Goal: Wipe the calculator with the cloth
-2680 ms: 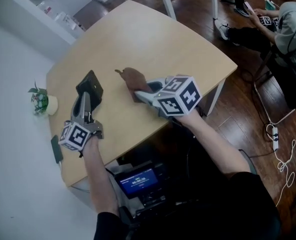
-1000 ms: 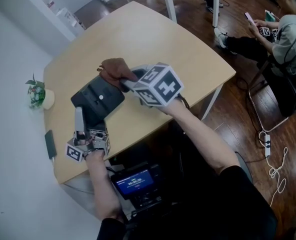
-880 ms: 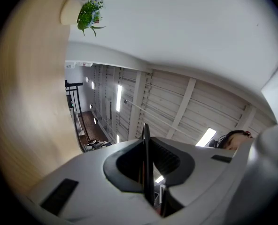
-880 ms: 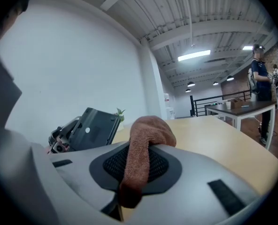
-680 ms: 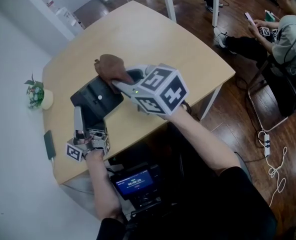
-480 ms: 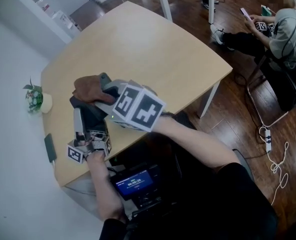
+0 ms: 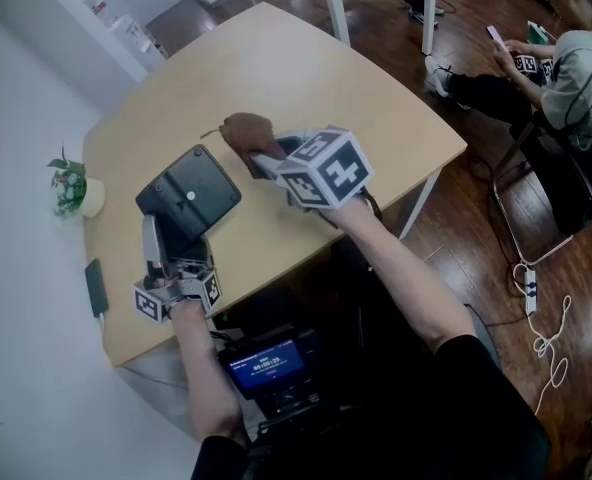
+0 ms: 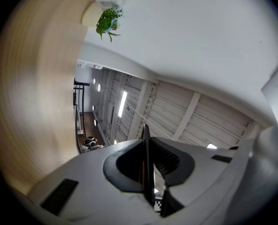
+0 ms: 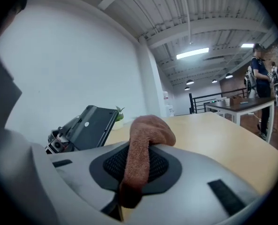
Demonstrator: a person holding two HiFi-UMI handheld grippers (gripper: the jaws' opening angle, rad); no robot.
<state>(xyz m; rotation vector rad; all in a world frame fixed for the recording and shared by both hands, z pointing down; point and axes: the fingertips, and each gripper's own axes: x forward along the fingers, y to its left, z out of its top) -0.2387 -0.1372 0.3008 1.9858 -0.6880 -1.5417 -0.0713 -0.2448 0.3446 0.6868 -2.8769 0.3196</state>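
Left hand-held gripper clamped on calculator near edge, calculator tilted up off bench. Right hand-held gripper pinching brown cloth, just right of calculator, not touching.

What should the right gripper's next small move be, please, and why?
Probably swing the right gripper left onto the black rectangular calculator. Its jaws pinch the brown cloth, which sits beside the calculator, apart from it, while the left gripper holds the calculator tilted up.
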